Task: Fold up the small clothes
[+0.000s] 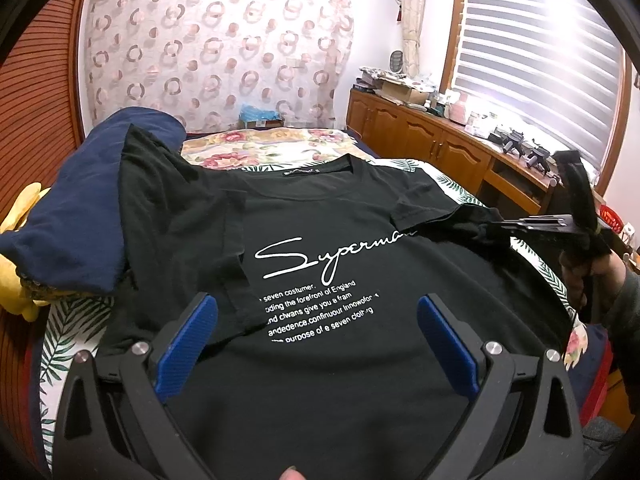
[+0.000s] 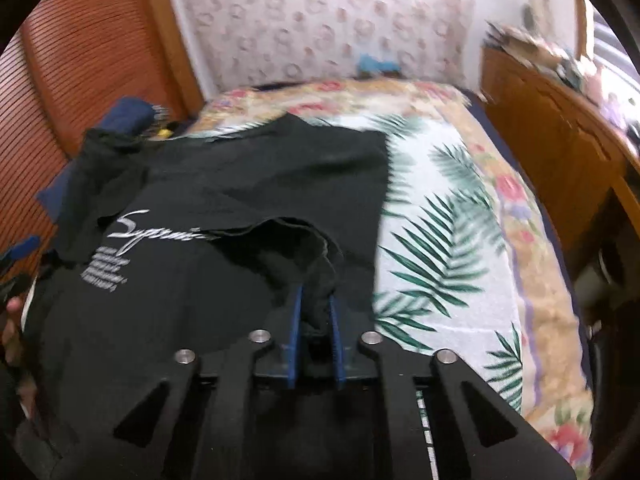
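Right wrist view: sleeve (image 2: 316,292) is pinched by right gripper (image 2: 316,316) for folding inward over shirt (image 2: 240,184); left gripper (image 1: 316,312) is held spread.

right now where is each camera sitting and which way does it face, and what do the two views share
Left wrist: sits on the left gripper, looking forward and down over the black t-shirt on the bed toward the curtain; its open blue fingers show, plus the right gripper and hand at the right edge.
Right wrist: sits on the right gripper, looking down along its fingers, shut on the shirt's sleeve, with the leaf-print bedspread beyond.
Shared: the t-shirt, bedspread, curtain and wooden cabinet.
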Available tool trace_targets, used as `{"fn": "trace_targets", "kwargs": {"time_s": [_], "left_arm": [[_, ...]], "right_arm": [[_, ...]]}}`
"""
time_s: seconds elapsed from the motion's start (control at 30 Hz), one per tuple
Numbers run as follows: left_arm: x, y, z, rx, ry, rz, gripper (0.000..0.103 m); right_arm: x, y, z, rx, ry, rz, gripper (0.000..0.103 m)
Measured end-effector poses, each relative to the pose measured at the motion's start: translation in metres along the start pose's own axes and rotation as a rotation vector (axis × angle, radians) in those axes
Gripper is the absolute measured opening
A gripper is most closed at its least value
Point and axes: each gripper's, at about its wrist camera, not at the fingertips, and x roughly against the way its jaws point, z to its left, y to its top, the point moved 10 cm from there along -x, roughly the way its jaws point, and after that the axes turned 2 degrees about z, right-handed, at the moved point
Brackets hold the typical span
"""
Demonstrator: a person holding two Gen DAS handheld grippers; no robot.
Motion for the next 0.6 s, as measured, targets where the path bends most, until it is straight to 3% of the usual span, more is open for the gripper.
{"fn": "trace_targets", "kwargs": {"time_s": [0.17, 0.27, 0.33, 0.43, 0.6], "left_arm": [[0.000, 0.000, 0.000, -0.004, 0.000, 0.002, 0.101], [-0.002, 0.001, 0.000, -0.008, 0.002, 0.007, 0.100], [-0.004, 0.002, -0.001, -0.009, 0.003, 0.010, 0.100], [-0.007, 0.004, -0.004, -0.011, -0.002, 0.016, 0.100], [-0.019, 0.012, -0.012, -0.035, -0.010, 0.026, 0.100]], "right_arm": [[0.005, -0.017, 0.030, 0.077, 0.039, 0.034, 0.010], [0.000, -0.033, 0.042, 0.127, 0.048, 0.071, 0.024], [-0.001, -0.039, 0.044, 0.140, 0.048, 0.082, 0.026], [0.004, -0.044, 0.044, 0.142, 0.057, 0.074, 0.030], [0.017, -0.037, 0.023, 0.114, 0.002, 0.020, 0.033]]}}
